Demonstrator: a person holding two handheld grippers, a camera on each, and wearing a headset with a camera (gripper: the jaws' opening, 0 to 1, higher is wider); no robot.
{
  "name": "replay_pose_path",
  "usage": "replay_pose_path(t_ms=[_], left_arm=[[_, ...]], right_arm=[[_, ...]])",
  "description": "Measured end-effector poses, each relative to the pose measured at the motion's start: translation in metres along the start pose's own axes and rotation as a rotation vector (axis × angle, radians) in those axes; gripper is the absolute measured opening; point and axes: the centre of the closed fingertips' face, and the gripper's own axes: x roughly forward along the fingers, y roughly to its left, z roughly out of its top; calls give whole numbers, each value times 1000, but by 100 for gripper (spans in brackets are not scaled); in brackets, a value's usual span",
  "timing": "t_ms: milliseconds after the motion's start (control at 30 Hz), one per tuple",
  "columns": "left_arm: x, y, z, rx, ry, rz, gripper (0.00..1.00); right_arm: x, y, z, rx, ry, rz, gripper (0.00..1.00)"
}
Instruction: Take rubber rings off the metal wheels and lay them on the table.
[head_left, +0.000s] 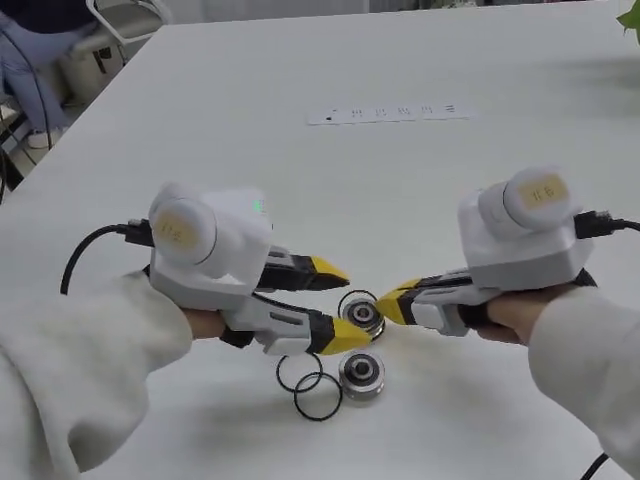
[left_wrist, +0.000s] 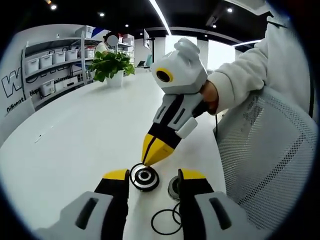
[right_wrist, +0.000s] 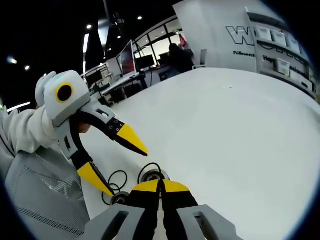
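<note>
A metal wheel (head_left: 362, 315) with a black rubber ring around it lies on the white table (head_left: 300, 150), and it also sits between my own jaws in the left gripper view (left_wrist: 144, 178). My left gripper (head_left: 340, 303) is open, one yellow tip on each side of that wheel. My right gripper (head_left: 384, 302) is shut, its tips touching the ring's edge; whether it pinches the ring I cannot tell. A second wheel (head_left: 361, 372) lies just nearer me. Two loose rubber rings (head_left: 310, 385) lie beside it.
A white strip with printed marks (head_left: 390, 113) lies far across the table. A chair and a person's sleeve (head_left: 40, 50) are at the far left corner. A potted plant (left_wrist: 111, 65) stands at the table's far end.
</note>
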Motion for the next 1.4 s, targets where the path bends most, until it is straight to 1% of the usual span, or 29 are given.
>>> replay_pose_path(t_ms=[67,167,267,367,467,600,733,833,1000,1100,1167,1300,1400], left_arm=[[-3,0,2,-2,-4,1,39],[-8,1,2,6,-8,15,51],[-14,2,3,-3,-11,17,52],[-20,3,4,-16,-18,19,56],[-25,5,4,-30,-15,25,61],[-34,2,6,-51,-34,14,64],[-43,4,4,-61,-33,39,68],[-51,3,3,-81,-41,50,73],[-62,-1,0,-88,-48,67,76],[-65,-6,-5,-84,-35,83,79],[-67,-11,-8,-83,-28,77,80],[-70,-18,-14,-94,-10,75,81],[-76,-20,-18,-108,-13,84,81]], right_arm=[[0,-1,1,1,-3,0,0],[-1,-2,2,7,-6,-1,0],[-2,-2,3,17,-12,0,0],[-3,-3,5,22,-20,-2,0],[-4,-3,6,28,-25,-2,0],[-5,-3,8,37,-33,-3,0],[-7,-2,11,46,-45,2,0],[-7,-1,12,51,-49,9,0],[-9,3,16,61,-62,25,0],[-10,6,19,62,-69,31,0],[-10,7,20,62,-70,36,0],[-11,12,20,61,-66,50,0],[-11,15,20,59,-65,59,0]])
